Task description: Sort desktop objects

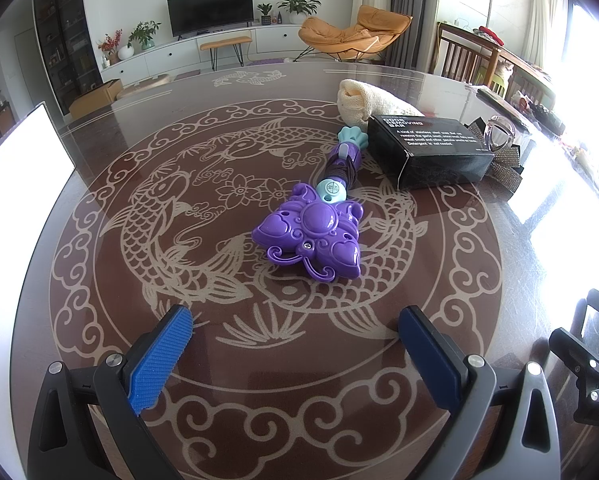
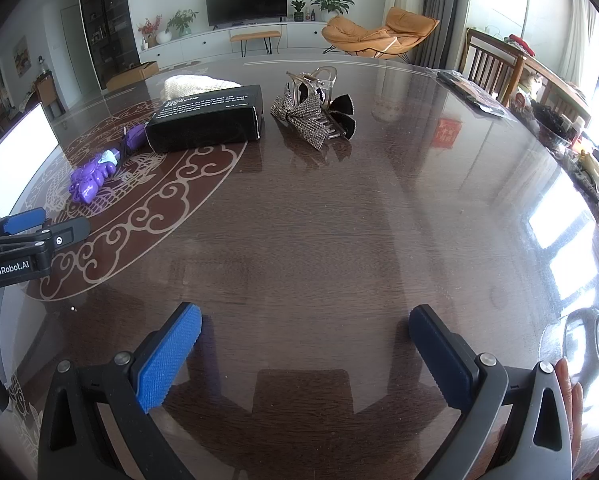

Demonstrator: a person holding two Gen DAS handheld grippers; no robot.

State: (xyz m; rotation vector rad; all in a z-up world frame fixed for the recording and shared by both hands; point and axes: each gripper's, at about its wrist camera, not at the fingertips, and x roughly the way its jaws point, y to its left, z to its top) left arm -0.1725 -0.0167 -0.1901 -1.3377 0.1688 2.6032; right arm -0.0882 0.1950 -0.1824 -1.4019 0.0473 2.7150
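My left tool point(image 1: 295, 320) hangs low over the counter point(image 1: 99, 240) with its blue pads spread wide and nothing between them. Straight ahead of it, still apart from the pads, lies the purple toy wand point(image 1: 311, 236), its ornate butterfly-shaped head nearest me and its handle running away toward a teal end cap. That far end sits just beside the black box point(image 1: 427, 152), and a cream knitted cloth point(image 1: 363, 96) lies behind both.

My right tool point(image 2: 305, 320) is likewise spread apart and empty, hovering over bare dark glass. Well ahead of it rest the rhinestone bow hair clips point(image 2: 311, 116), just right of the black box.

I judge the wand to be my first pick, since the left tool is already lined up on it. The head is broad and lumpy (a poor thing to pinch across), so I would carry the pads forward past it and close on the slimmer neck, near the pale blue disc. I should keep the pads level with the counter and come down squarely, because hard plastic on glass will likely skate away from a one-sided touch. I would also stay short of the box, so the far end doesn't drag it.
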